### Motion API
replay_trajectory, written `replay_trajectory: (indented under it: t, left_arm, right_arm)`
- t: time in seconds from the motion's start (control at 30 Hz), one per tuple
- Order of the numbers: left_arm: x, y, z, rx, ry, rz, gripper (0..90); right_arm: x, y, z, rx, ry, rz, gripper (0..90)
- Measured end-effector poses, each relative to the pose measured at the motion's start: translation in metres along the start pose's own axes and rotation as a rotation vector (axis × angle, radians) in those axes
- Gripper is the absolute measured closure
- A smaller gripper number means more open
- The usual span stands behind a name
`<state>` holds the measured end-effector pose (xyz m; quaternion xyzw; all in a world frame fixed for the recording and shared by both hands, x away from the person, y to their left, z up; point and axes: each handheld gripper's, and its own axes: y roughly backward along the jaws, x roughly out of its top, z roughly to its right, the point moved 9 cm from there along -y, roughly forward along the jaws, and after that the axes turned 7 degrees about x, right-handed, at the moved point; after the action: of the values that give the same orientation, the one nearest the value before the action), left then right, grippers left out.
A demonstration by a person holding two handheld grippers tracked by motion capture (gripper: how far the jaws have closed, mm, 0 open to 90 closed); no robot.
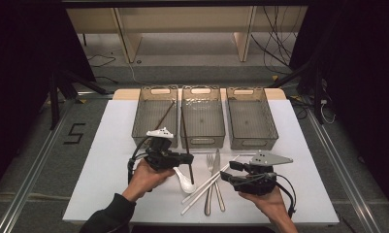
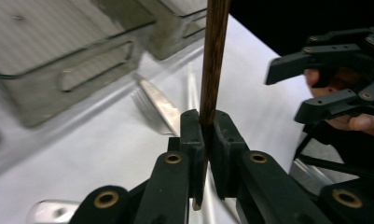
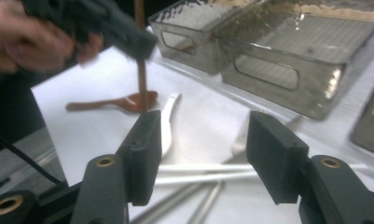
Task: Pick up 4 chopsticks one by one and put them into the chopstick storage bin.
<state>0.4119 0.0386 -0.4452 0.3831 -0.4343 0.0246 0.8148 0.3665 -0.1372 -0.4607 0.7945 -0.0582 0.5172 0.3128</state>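
Brown chopstick (image 2: 212,70) clamped upright between jaws of left hand-held gripper (image 1: 188,158), far end reaching toward middle bin (image 1: 202,116) front wall. White spoon (image 1: 184,180) just below that gripper; fork (image 1: 210,182), knife (image 1: 218,179), white chopsticks (image 1: 206,187) between both grippers. Right hand-held gripper (image 3: 201,154) low over tabletop (image 1: 303,165), jaws apart, nothing between; bare white surface right of it.

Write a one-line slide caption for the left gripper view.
Left tool shut on a dark wooden chopstick above the white table, with a fork and clear bins beyond.
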Motion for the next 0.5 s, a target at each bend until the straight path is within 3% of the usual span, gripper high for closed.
replay_trajectory:
  t: [0.23,0.4,0.5]
  left_arm:
    - [0.016,0.023,-0.026,0.051,0.002,0.013,83.7]
    - [0.034,0.038,-0.051,0.124,-0.006,0.014,83.7]
    - [0.040,0.043,-0.058,0.144,-0.003,0.018,83.7]
  right_arm:
    - [-0.015,0.007,0.005,-0.040,0.002,-0.035,38.5]
    - [-0.023,0.009,0.007,-0.051,-0.010,-0.050,35.8]
    - [-0.025,0.010,0.008,-0.052,-0.012,-0.053,35.6]
